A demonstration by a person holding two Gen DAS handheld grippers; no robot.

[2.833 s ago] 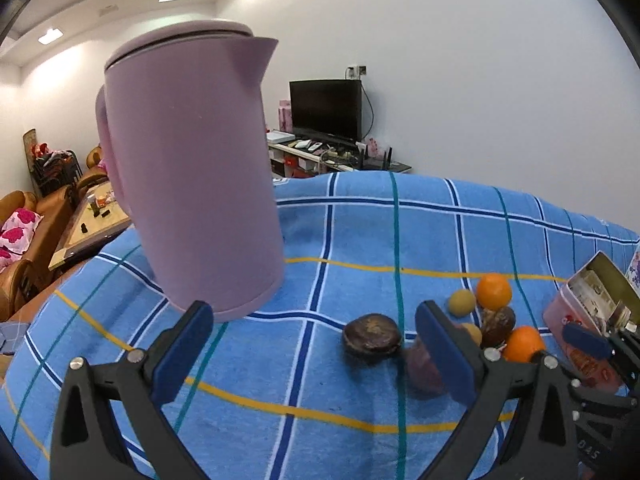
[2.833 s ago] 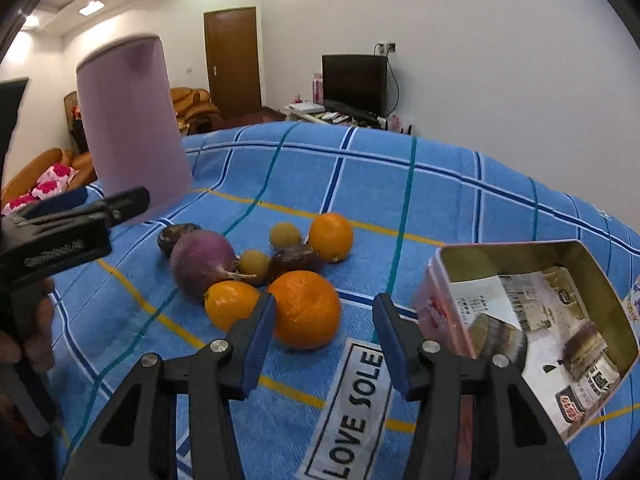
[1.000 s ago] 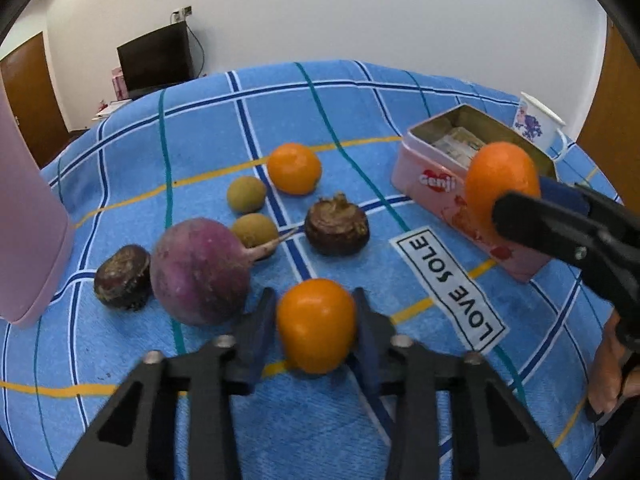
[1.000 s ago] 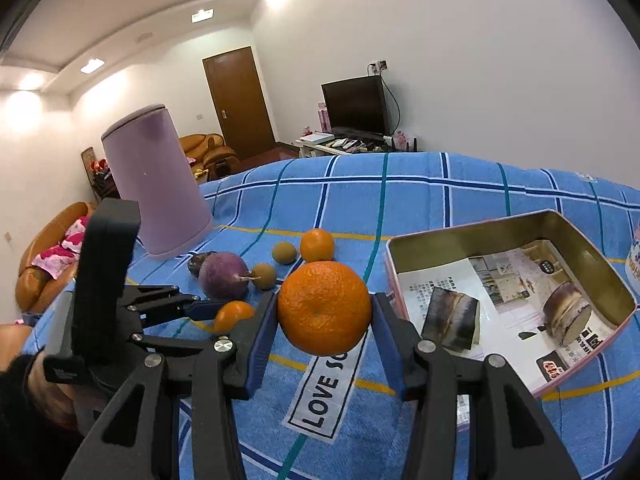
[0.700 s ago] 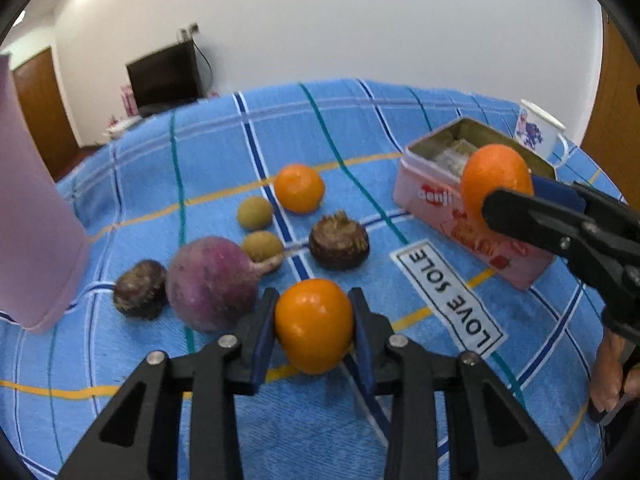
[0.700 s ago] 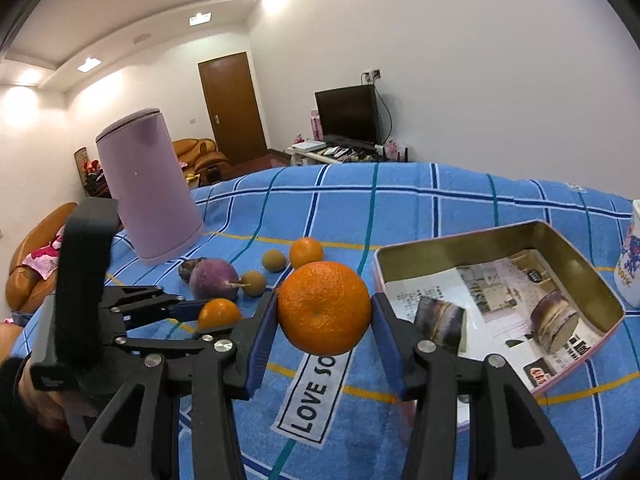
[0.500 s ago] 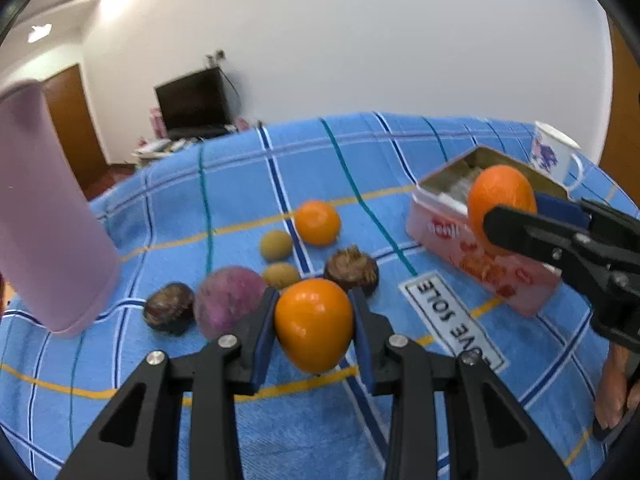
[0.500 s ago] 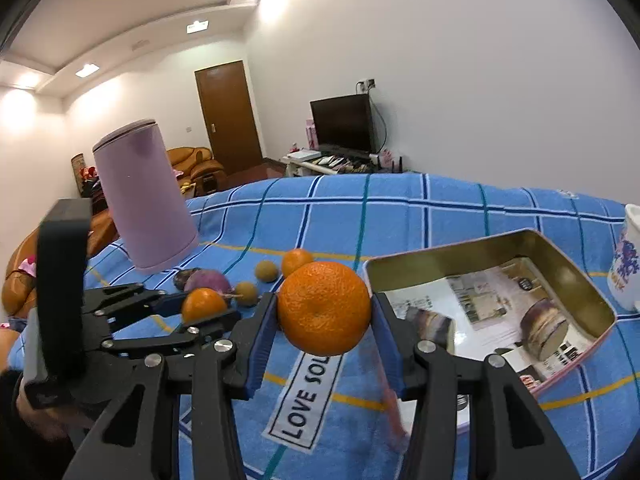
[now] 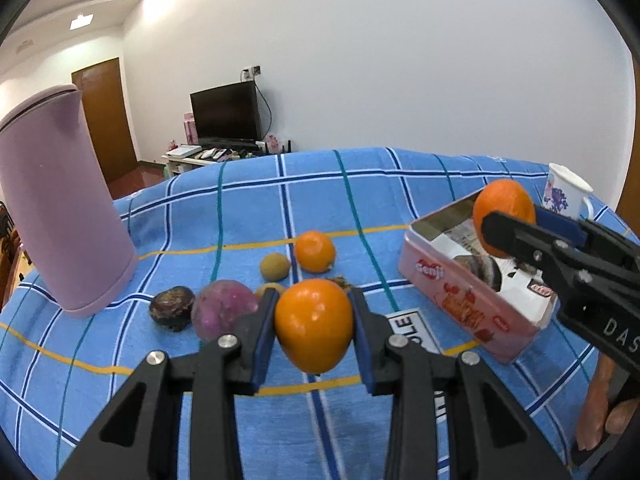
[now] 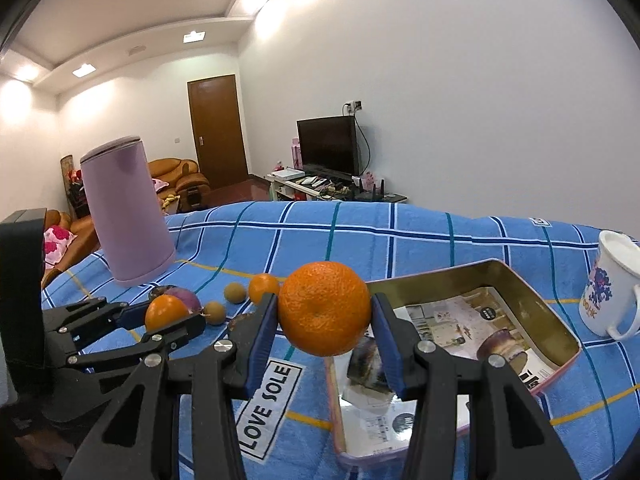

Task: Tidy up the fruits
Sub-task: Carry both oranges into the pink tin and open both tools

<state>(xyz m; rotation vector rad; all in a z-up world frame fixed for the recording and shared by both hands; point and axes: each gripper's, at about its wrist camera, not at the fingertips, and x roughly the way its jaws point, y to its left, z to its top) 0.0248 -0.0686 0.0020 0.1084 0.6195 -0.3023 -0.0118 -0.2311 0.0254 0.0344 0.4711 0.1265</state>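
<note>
1. A smooth, glossy orange fruit sat clamped between the blue pads of the left gripper, whose jaws were drawn in narrow around it, both pads pressing on its sides; it hung clear of the blue checked tablecloth, left of the pink rectangular tin box.
2. A larger, dimpled orange mandarin was gripped the same way by the right gripper, its jaws a little wider and both pads touching the peel; in the left wrist view it hung over the tin's open top.
3. The tin lay open, lined with printed paper, with two dark wrapped round items inside; one sat near the far right corner, the other near the left wall.
4. Left of the tin, on the cloth, lay the loose produce: a small orange, two small tan round fruits, a purple turnip-like root and a dark brown wrinkled fruit.
5. Further left of the tin stood a tall lilac plastic kettle, upright.
6. Right of the tin stood a white mug with a blue flower print, well apart from the fruit.
7. A white label reading "LOVE SOLE" lay on the cloth just beside the tin's left wall.
</note>
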